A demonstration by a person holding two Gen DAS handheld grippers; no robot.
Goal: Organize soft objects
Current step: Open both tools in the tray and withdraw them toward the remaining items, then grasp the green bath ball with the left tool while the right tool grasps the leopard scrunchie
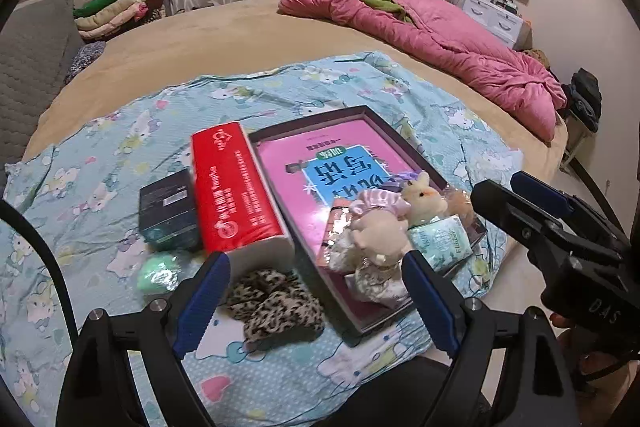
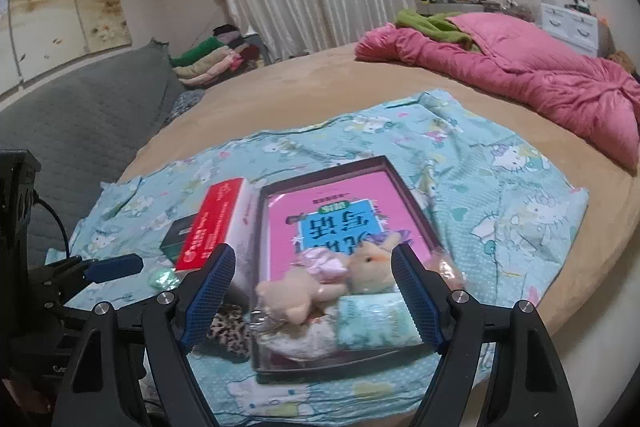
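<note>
A dark shallow box with a pink book inside lies on the blue cartoon sheet. In its near end sit a beige plush bear, a cream plush rabbit, a pink ruffled piece, a teal tissue pack and a white patterned cloth. A leopard scrunchie and a green fuzzy ball lie outside the box. My left gripper is open over the scrunchie. My right gripper is open above the plush toys.
A red tissue pack and a dark small box lie left of the box. A pink quilt is heaped at the bed's far right. Folded clothes are stacked far left.
</note>
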